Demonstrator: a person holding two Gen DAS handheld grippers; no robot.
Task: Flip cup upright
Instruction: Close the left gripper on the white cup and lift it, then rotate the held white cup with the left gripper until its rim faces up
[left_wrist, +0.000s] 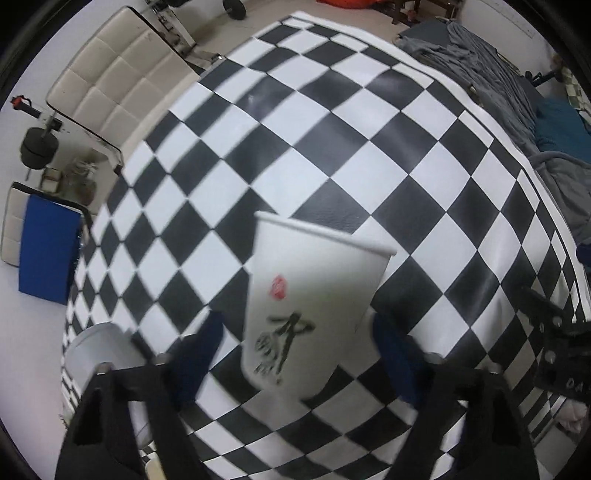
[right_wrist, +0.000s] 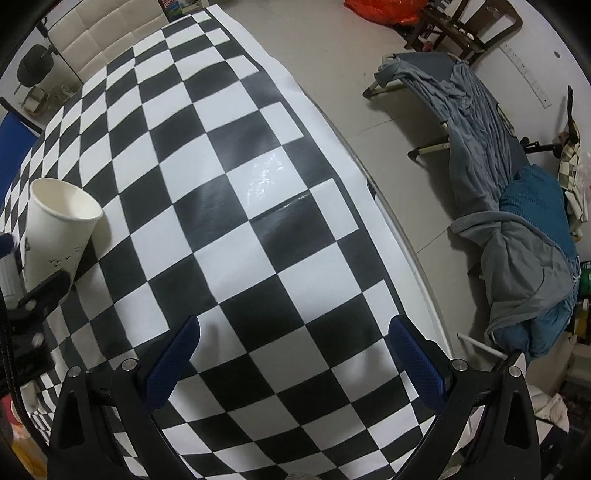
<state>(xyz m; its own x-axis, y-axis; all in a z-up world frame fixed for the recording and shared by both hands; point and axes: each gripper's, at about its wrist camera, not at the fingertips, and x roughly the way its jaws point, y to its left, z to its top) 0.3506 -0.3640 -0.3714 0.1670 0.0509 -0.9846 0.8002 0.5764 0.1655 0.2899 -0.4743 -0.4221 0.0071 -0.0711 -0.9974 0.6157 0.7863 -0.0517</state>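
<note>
We see one cup (left_wrist: 312, 306) — a white paper cup, tapered, with a rolled rim, a small red stamp and black brush lettering on its smooth wall. It stands mouth-up and slightly tilted on the checkered cloth (left_wrist: 332, 147), a glossy sheet of black and white squares that wrinkles and shines a little near its middle. In the left wrist view the cup sits between the two fingers of the left gripper (left_wrist: 297, 354); its blue textured pads (left_wrist: 199, 354) stand apart from the cup's wall on both sides, with cloth showing in each gap, so we read these tongs as spread wide and holding nothing. The picture is blurred there, so we cannot tell whether the cup's base rests fully on the cloth. In the right wrist view the same cup (right_wrist: 61, 229) appears far to the left of the right gripper (right_wrist: 295, 358), well apart from it, its hollow white inside visible. The right tongs are also wide, two blue dimpled pads (right_wrist: 173, 365) on black angular arms with bare cloth between them. Beyond the cloth's far edge from the cup lies a folding cot (right_wrist: 480, 122) heaped with rumpled grey fabric and one teal blanket (right_wrist: 535, 199); behind the cloth stands a cream quilted sofa (left_wrist: 103, 81).
</note>
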